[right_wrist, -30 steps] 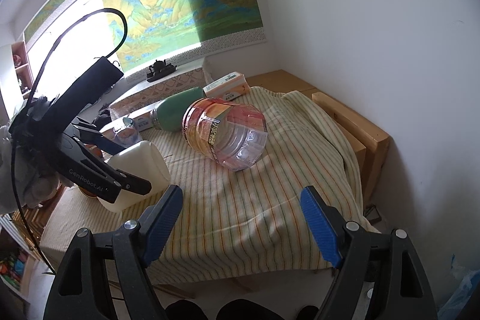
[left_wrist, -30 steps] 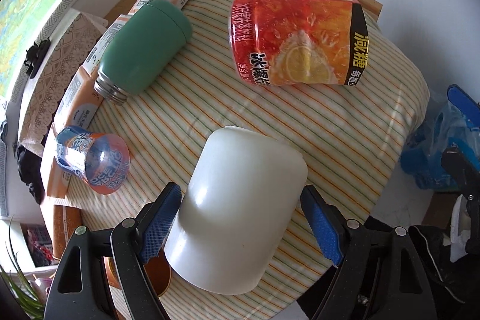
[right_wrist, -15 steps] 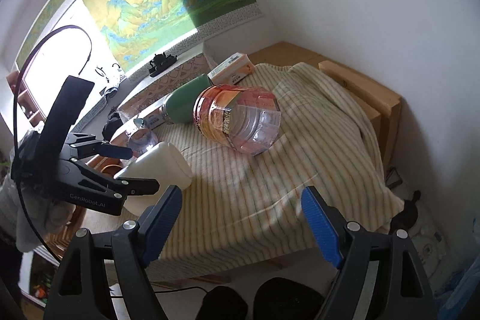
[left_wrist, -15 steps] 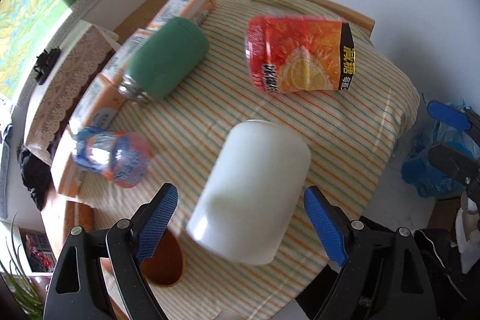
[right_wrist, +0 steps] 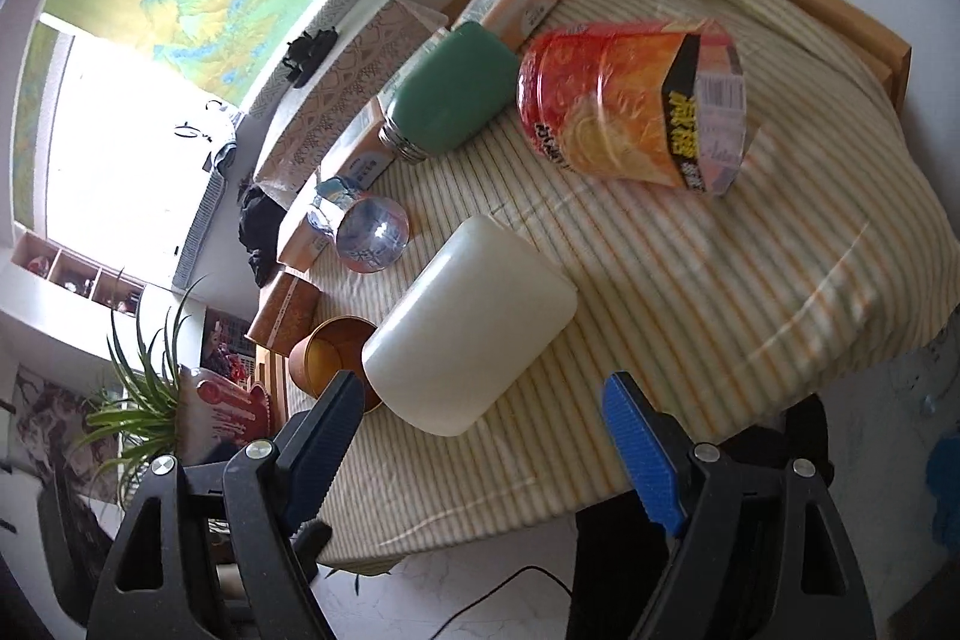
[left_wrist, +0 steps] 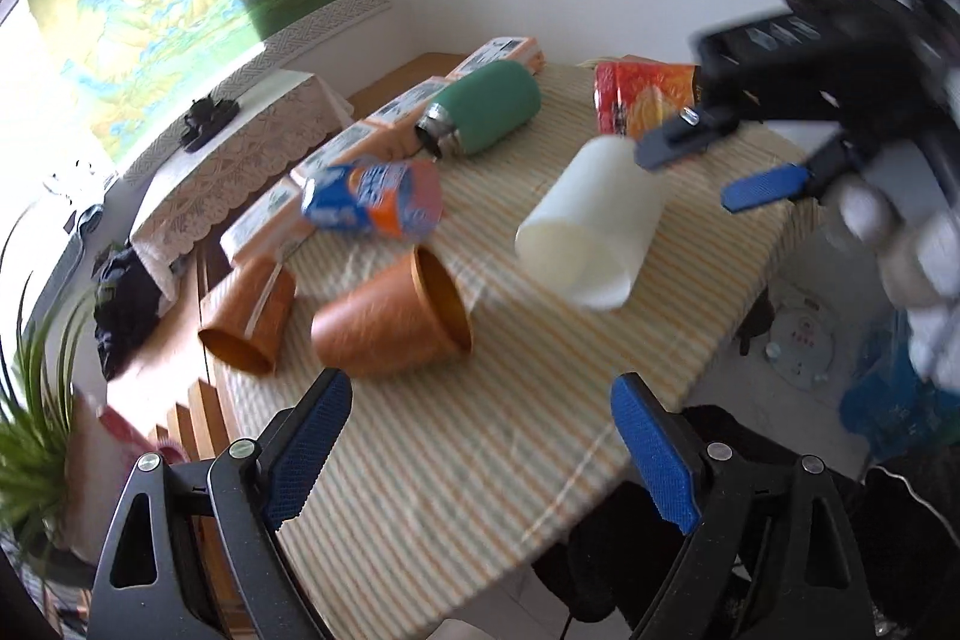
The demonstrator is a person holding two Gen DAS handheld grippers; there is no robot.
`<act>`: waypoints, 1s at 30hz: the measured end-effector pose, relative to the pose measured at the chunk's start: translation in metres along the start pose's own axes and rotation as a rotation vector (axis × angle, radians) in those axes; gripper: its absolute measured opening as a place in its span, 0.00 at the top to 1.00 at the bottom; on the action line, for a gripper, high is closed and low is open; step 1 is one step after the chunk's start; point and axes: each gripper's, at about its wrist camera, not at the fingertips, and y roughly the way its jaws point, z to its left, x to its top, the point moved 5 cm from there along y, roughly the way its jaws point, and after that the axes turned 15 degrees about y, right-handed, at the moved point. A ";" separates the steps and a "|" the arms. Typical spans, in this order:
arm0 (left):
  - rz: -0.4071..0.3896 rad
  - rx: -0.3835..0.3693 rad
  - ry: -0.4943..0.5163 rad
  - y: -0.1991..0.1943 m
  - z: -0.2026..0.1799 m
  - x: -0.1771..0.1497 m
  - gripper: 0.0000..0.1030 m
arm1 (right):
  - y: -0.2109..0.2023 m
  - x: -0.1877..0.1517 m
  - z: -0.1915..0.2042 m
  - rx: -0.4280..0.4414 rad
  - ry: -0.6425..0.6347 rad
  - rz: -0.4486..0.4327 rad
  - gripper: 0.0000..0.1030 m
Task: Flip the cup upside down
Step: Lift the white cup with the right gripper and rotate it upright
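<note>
In the left wrist view, the left gripper (left_wrist: pixel 477 451) has its blue fingers (left_wrist: pixel 309 445) wide apart with nothing between them, above the near edge of the striped cloth (left_wrist: pixel 480 460) that covers the surface. This near part of the cloth is bare. A little farther, an orange cup (left_wrist: pixel 393 319) lies on its side with the mouth to the right, and a second orange cup (left_wrist: pixel 249 307) lies to its left, at the left edge of the cloth.

The white cup (left_wrist: pixel 591 223) lies on its side in the middle of the surface, its mouth toward the near side. The right gripper (left_wrist: pixel 729 163) is just beside its far end, at the right; its fingers are spread and hold nothing. In the right wrist view the white cup (right_wrist: pixel 471 334) is seen just beyond the wide fingers (right_wrist: pixel 639 451) of the right gripper (right_wrist: pixel 480 445), not between them. To its right the cloth (right_wrist: pixel 720 310) is bare up to the right edge.

Left of the white cup lies a small blue and orange bottle (left_wrist: pixel 372 199). Farther away lie a green flask (left_wrist: pixel 486 109) and a big red-orange jar (right_wrist: pixel 636 100), both on their side. Orange boxes (left_wrist: pixel 336 148) stand in a row along the far left edge.
</note>
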 end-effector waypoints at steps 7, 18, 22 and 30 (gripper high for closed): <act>0.007 -0.022 -0.045 0.001 -0.002 -0.048 0.12 | 0.034 0.013 -0.001 -0.018 0.185 0.066 0.24; -0.017 -0.036 -0.058 0.006 -0.003 -0.062 0.12 | 0.062 0.029 -0.003 -0.077 0.309 0.081 0.24; -0.018 -0.030 -0.079 0.006 0.003 -0.065 0.12 | 0.070 0.032 0.002 -0.096 0.284 0.082 0.23; -0.017 -0.020 -0.130 0.007 0.014 -0.072 0.12 | 0.086 0.030 0.016 -0.121 0.198 0.099 0.26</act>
